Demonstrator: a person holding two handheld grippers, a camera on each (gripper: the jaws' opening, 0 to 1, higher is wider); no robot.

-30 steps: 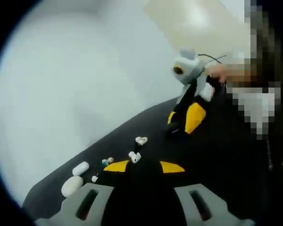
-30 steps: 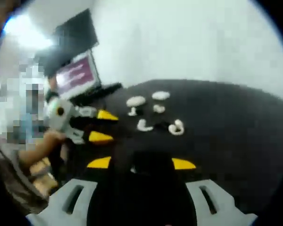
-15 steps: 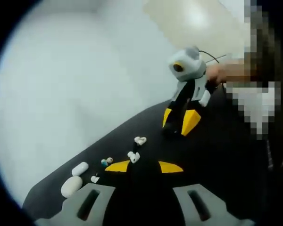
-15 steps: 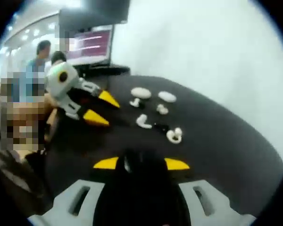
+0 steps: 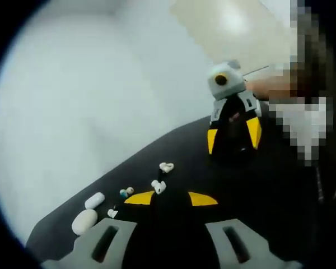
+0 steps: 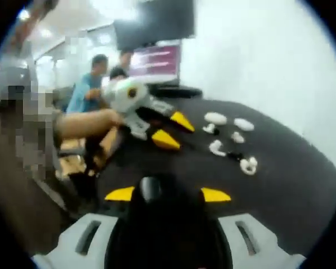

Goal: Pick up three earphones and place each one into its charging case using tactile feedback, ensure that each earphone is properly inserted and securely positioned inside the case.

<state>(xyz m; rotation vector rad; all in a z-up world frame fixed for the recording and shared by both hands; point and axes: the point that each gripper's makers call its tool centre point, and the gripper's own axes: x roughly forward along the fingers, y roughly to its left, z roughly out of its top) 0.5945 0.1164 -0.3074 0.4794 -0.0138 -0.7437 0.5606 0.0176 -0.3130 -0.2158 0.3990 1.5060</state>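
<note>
Two grippers were in the air above a black table (image 5: 173, 145), neither holding anything. In the left gripper view the left gripper (image 5: 169, 198) showed its yellow-tipped jaws apart, nothing between them. The right gripper (image 5: 233, 136) stood upright over the far part of the table, jaws pointing down and spread; half a second before it had leaned to the left, so it had swung to vertical and shifted right. In the right gripper view the camera had turned since the earlier frame: the whole scene had slid rightward, bringing more of the room and a screen (image 6: 155, 58) into sight. There the left gripper (image 6: 173, 130) lay tilted, held by a hand (image 6: 81, 124), its yellow tips apart and pointing toward the small white pieces.

On the table lay the task's things: two closed-looking white cases (image 5: 85, 221) side by side near the table's edge, and scattered white earphones (image 5: 159, 186) beside them. Blur was heavy, so I could not tell whether any case was open or what it contained. All the earphones visible lay loose on the black surface, apart from the cases.
</note>
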